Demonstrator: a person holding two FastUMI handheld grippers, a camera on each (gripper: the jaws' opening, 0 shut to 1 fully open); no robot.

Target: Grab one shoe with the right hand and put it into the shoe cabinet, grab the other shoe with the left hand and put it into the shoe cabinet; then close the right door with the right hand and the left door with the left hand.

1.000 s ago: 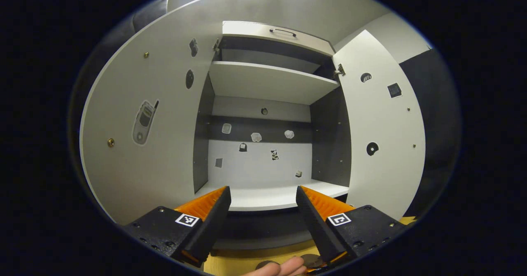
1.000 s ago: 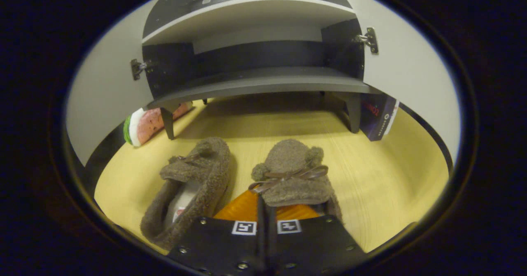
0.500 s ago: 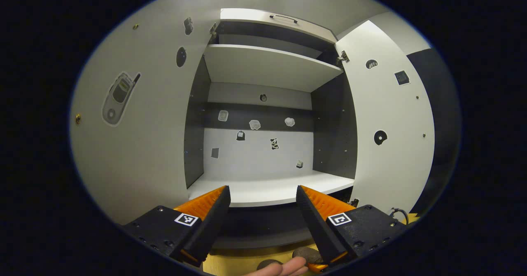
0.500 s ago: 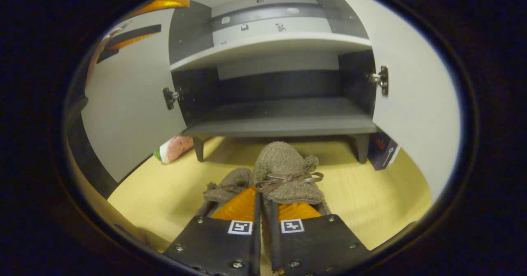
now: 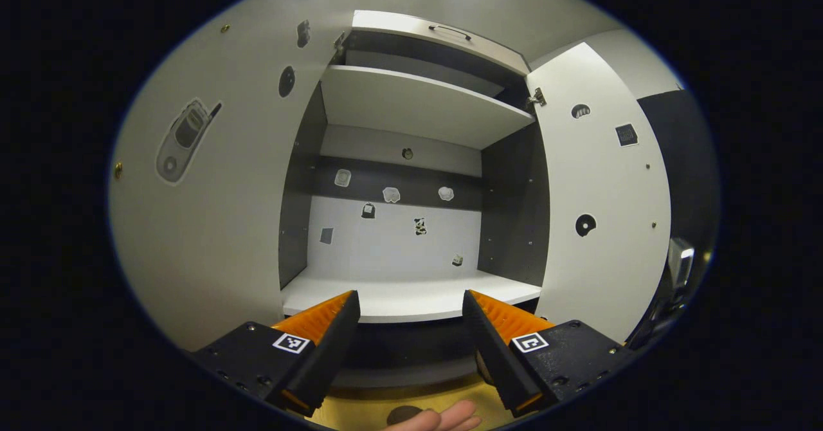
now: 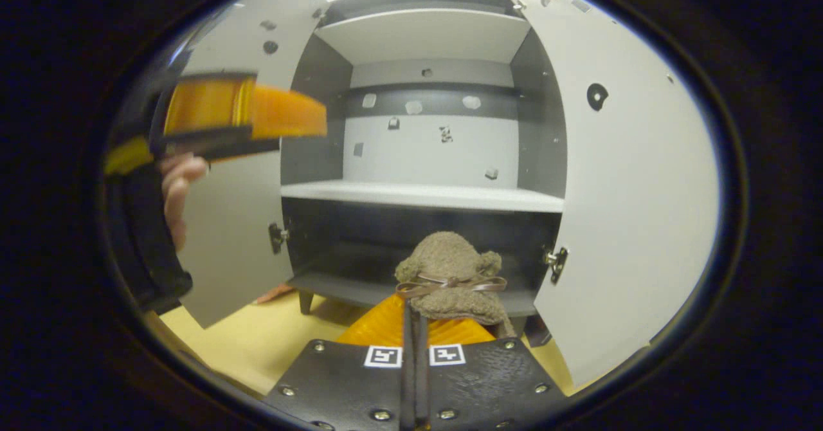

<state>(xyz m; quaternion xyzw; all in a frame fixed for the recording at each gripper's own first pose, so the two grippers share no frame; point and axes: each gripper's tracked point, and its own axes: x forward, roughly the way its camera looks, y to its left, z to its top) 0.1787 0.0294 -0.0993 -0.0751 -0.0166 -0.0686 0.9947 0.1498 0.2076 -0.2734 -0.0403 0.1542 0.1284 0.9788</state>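
In front of the shoe cabinet (image 6: 424,193), the right gripper (image 6: 415,318) is clamped on a fuzzy brown shoe (image 6: 450,283), raised level with the lower compartment, so the first placing is under way. The left gripper (image 5: 409,302) hangs wide and empty before the middle shelf. Both doors stand wide, leaving room between them; the shoe must clear the shelf's front edge going in.

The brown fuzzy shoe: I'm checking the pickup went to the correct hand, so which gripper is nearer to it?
Right. The right gripper is shut on the brown fuzzy shoe, holding it before the shoe cabinet. The left gripper is open and apart, off to the left.
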